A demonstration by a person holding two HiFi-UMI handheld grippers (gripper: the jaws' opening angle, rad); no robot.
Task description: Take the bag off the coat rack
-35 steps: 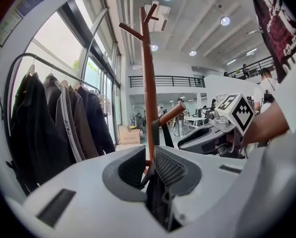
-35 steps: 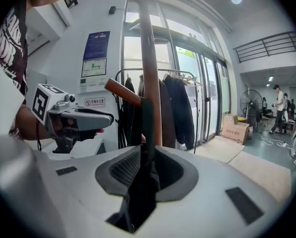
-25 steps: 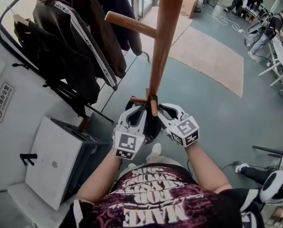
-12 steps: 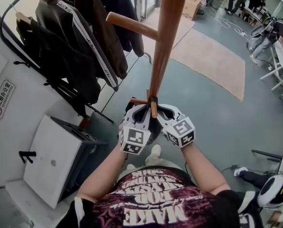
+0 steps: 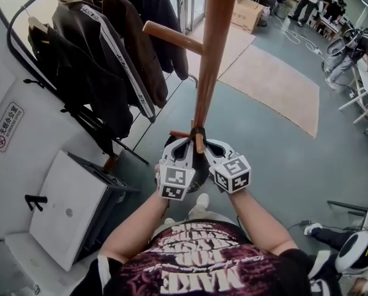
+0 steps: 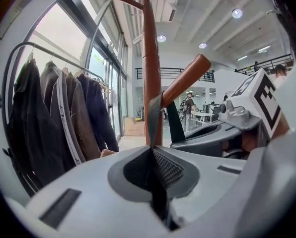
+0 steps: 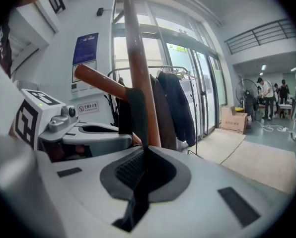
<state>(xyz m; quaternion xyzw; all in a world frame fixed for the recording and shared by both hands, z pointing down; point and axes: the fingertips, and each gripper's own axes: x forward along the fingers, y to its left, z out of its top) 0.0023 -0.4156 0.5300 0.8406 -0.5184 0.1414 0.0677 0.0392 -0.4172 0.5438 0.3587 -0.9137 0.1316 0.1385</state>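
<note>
Strap (image 6: 154, 117) within left tool (image 6: 153, 155), right tool (image 7: 142, 155)

head view steeply down; gripper views close, facing up coat rack (image 5: 210, 60) (all share it).

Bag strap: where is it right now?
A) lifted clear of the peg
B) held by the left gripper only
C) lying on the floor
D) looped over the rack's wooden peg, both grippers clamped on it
D: the strap runs up from the shut left gripper over the peg, and the right gripper is shut on it too.
</note>
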